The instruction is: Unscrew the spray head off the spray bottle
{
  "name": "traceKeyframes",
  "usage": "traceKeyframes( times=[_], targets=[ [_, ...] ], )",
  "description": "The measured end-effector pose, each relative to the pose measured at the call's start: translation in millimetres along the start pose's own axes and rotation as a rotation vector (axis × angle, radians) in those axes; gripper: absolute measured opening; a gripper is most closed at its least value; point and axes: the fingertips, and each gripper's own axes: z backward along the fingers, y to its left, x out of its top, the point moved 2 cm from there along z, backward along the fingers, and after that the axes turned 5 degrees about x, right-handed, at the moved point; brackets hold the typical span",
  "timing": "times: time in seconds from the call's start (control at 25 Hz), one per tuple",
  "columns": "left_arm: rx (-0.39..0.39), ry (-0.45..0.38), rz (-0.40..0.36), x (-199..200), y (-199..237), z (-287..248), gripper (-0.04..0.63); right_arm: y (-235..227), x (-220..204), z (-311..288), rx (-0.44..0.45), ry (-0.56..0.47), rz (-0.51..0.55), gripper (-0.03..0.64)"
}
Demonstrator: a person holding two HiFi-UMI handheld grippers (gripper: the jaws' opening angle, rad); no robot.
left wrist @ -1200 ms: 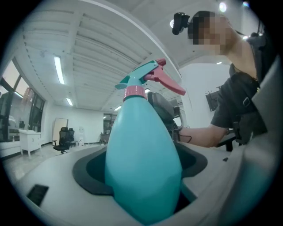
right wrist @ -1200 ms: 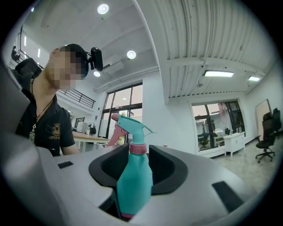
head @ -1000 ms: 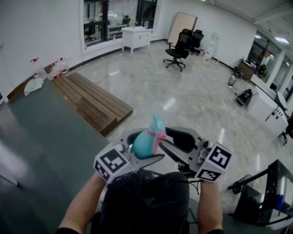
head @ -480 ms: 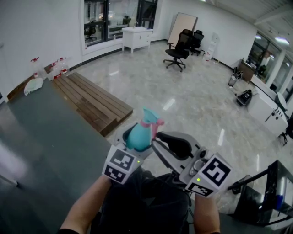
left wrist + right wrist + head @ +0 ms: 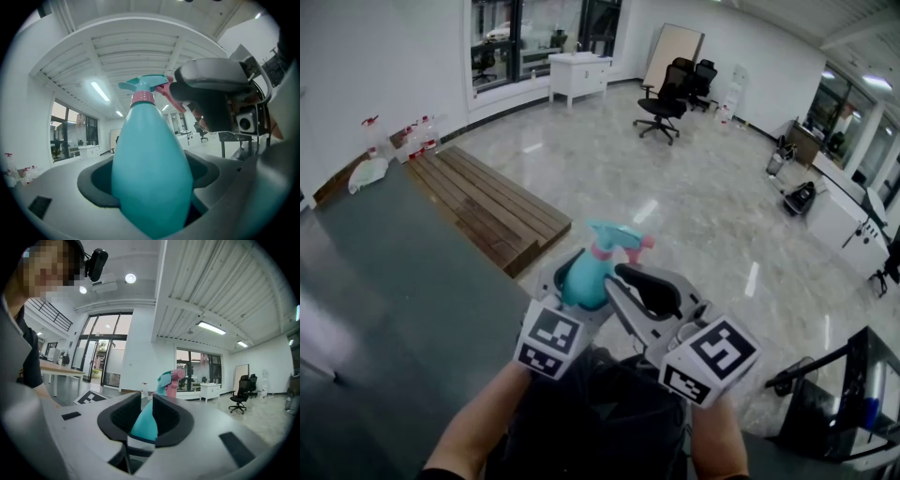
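Observation:
A teal spray bottle [image 5: 581,278] with a pink collar and a teal-and-pink spray head [image 5: 616,240] is held level in front of me. My left gripper [image 5: 581,287] is shut on its wide body [image 5: 152,173], which fills the gap between the pads. My right gripper [image 5: 616,279] comes in from the right. Its jaws have just been closing and now press on the bottle's narrow upper part [image 5: 144,420], below the spray head [image 5: 169,380]. One of its fingers [image 5: 206,89] covers the pink trigger in the left gripper view.
The person stands on a dark floor mat [image 5: 384,272] over a glossy tiled floor. A low stack of wooden planks [image 5: 487,211] lies ahead on the left. Office chairs [image 5: 661,103] and a white cabinet [image 5: 578,75] stand far off. A black stand [image 5: 862,394] is at the right.
The right gripper has swung left and shut onto the bottle's upper part. The left gripper has turned, so the spray head now points up and right.

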Motion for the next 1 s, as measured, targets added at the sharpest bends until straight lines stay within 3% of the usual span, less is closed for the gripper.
traceKeyframes(
  times=[0.12, 0.24, 0.68, 0.8, 1.0],
  targets=[
    [-0.003, -0.013, -0.008, 2, -8, -1, 0.425, -5, -3, 1, -0.018, -0.005, -0.021, 0.087],
    [-0.006, -0.018, -0.021, 2, -16, -1, 0.425, -7, -4, 3, -0.016, -0.022, -0.052, 0.153],
    [-0.029, -0.017, -0.046, 2, -33, 0, 0.425, -20, -7, 8, -0.096, -0.039, -0.067, 0.152],
    [-0.067, -0.023, -0.054, 4, -37, 1, 0.425, -22, -6, 11, -0.09, -0.053, -0.062, 0.144],
    [-0.194, -0.035, -0.041, 8, -47, 6, 0.425, -20, -7, 19, 0.0, -0.086, -0.046, 0.143]
  ],
)
